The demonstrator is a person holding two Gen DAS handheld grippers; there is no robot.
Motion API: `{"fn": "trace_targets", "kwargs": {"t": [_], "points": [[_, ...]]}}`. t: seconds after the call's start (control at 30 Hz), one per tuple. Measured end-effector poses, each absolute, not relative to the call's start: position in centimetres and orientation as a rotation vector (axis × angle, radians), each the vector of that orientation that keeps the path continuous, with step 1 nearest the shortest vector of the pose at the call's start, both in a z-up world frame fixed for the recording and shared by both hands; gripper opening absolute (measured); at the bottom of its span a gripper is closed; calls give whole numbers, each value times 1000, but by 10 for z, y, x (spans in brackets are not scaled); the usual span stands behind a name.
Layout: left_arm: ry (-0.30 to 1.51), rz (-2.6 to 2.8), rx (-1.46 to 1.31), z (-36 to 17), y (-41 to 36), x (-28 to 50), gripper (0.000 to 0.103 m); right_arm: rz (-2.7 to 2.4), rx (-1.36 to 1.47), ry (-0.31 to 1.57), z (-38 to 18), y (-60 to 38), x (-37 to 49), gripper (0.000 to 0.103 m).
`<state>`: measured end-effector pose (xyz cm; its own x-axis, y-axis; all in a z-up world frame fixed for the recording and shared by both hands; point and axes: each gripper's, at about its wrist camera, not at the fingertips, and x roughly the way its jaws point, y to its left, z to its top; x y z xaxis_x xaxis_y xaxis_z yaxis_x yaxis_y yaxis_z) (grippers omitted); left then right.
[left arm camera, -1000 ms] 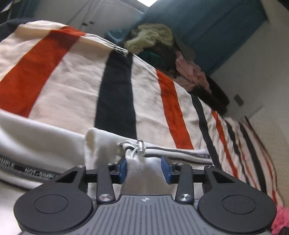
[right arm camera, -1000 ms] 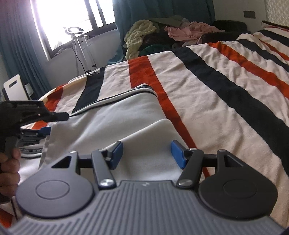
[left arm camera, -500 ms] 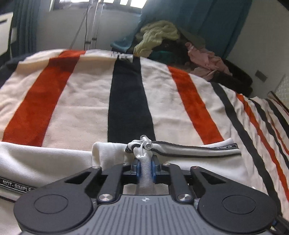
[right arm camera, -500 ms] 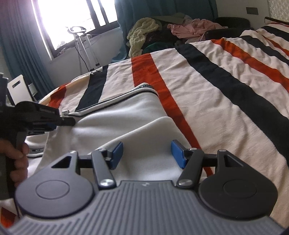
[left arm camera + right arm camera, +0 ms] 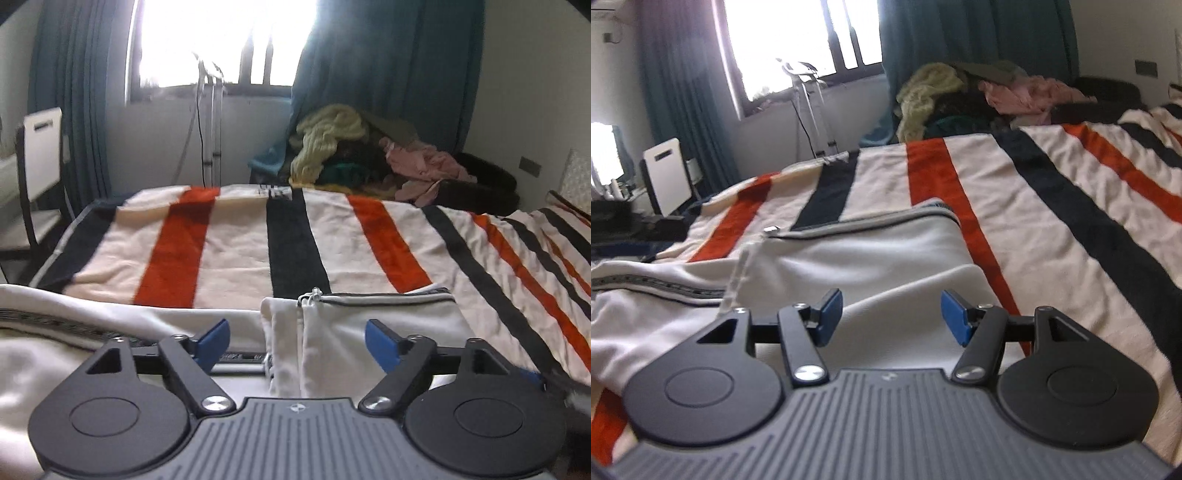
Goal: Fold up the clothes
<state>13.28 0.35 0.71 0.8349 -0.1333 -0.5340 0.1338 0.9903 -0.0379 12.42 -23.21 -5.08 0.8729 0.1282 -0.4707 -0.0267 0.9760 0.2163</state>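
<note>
A white garment [image 5: 384,317] with dark trim and a metal-tipped drawstring [image 5: 314,293] lies partly folded on the striped bed. My left gripper [image 5: 297,341] is open just above its folded edge, holding nothing. In the right wrist view the same garment [image 5: 871,254] lies spread ahead, with a lettered dark band [image 5: 653,286] at the left. My right gripper [image 5: 892,314] is open over the cloth, empty. The left gripper's dark body [image 5: 635,225] shows at the far left of the right wrist view.
The bed carries a cream blanket [image 5: 236,236] with orange and black stripes. A heap of clothes [image 5: 369,155] lies beyond the far edge. A chair [image 5: 37,173] stands at the left by the window, and a metal stand [image 5: 208,122] is under it.
My left gripper has opened, let go of the garment's drawstring edge and drawn back and up. The garment now lies flat. My right gripper stayed open and rose slightly.
</note>
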Motion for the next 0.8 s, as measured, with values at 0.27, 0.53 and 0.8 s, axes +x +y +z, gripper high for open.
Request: {"fn": "trace_targets", "kwargs": {"t": [0.27,0.53,0.8], "points": [[503,-98,20,1,16,49,98,81,178,482,-38,-226,104,62],[474,-71,-14,-10,36,16,103,74,164,465,-18,-220,64,63],[380,-105,35,0,25,-7,103,92,170,427,-13,-214,33,86]]}}
